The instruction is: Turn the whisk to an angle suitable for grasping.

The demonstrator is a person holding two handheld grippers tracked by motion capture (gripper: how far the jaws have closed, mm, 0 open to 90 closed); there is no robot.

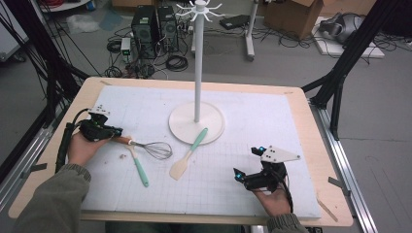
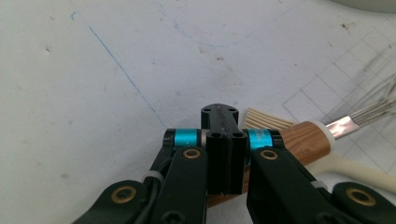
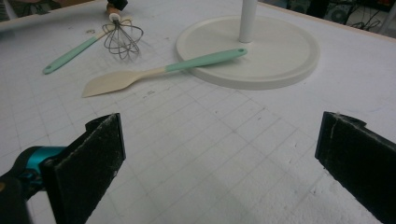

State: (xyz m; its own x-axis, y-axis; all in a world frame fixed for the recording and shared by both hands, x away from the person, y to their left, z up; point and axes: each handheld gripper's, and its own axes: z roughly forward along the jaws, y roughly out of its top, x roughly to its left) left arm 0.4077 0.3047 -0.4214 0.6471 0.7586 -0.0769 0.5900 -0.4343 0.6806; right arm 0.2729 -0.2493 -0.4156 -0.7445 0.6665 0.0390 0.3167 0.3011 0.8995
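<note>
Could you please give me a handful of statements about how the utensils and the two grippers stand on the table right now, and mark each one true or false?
1. The left gripper is shut at the whisk's wooden handle. True.
2. The right gripper holds the spatula. False: its jaws are wide apart and hold nothing.
3. The spatula's green handle rests on the rim of the white stand's base. True.
4. The whisk hangs from a hook of the stand. False: it lies on the mat.
5. A green-handled brush lies beside the whisk. True.
</note>
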